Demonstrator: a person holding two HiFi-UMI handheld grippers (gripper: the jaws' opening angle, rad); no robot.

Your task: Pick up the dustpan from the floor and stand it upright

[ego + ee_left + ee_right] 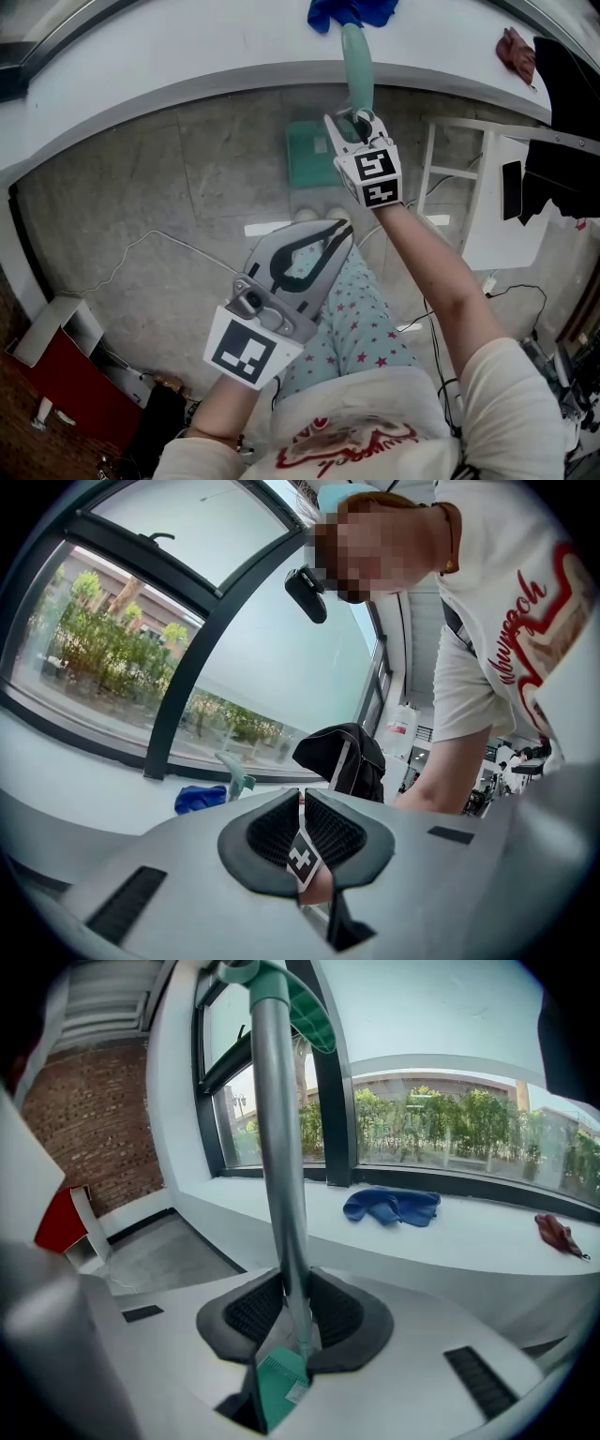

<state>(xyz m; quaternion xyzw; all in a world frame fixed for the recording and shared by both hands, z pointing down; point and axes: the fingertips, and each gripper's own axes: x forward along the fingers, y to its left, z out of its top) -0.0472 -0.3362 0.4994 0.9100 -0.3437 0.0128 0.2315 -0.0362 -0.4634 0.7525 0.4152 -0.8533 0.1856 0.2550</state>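
Teal-green dustpan [312,155], blue cloth [392,1206], dark red rag [516,52], grey floor [187,187], pale blue trousers [361,323] with red stars

white sill [187,52]: blue cloth [352,11], red cloth [516,54] | concrete floor [122,187]: white cable [150,241]

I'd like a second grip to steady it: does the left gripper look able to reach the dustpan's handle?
Probably yes. The left gripper is empty, jaws together, with nothing between it and the dustpan's handle; the right gripper clamps it lower, leaving its upper part free.
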